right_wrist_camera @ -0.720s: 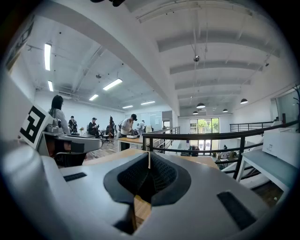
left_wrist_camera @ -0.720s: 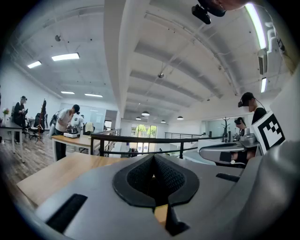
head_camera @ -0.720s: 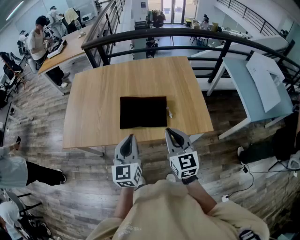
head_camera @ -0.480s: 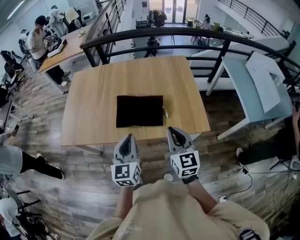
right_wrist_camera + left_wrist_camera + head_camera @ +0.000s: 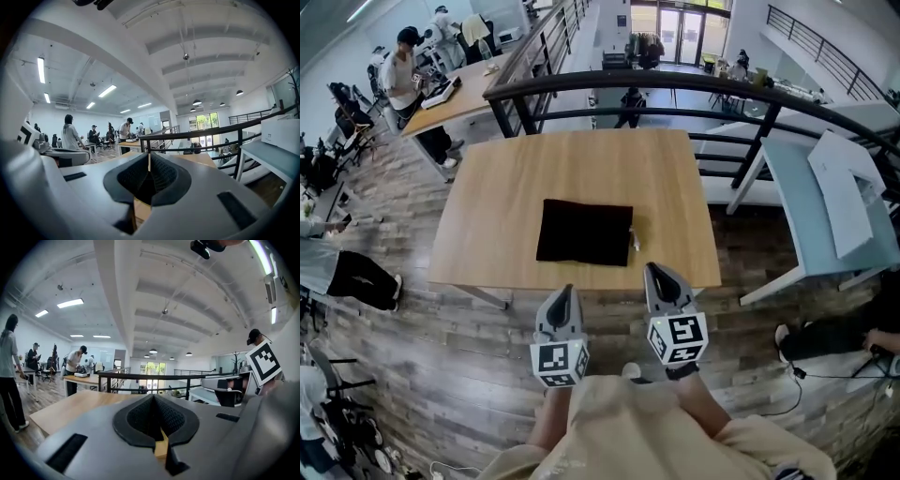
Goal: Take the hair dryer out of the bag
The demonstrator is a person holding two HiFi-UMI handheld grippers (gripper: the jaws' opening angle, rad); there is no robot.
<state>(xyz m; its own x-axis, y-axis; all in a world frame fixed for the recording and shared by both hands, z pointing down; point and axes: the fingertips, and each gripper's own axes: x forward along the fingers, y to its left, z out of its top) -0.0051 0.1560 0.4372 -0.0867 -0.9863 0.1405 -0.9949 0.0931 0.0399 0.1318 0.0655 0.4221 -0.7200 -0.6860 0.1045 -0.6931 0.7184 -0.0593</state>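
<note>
A flat black bag (image 5: 585,232) lies on the wooden table (image 5: 506,187), near its front edge, with a small pale tag or pull (image 5: 635,243) at its right side. No hair dryer shows outside the bag. My left gripper (image 5: 562,296) and right gripper (image 5: 659,276) hover side by side in front of the table edge, short of the bag. Both are shut with nothing between the jaws. In the left gripper view the gripper's (image 5: 153,401) closed tips point level across the table. The right gripper (image 5: 149,161) appears the same way in its own view.
A black railing (image 5: 675,84) runs behind the table. A pale blue table (image 5: 806,202) with a white sheet stands to the right. People work at a desk (image 5: 455,94) at the far left, and one stands on the plank floor (image 5: 356,277) at the left.
The head view has tilted and shifted, so table and bag sit a little higher and more to the right. Both grippers stay shut and close to the body.
</note>
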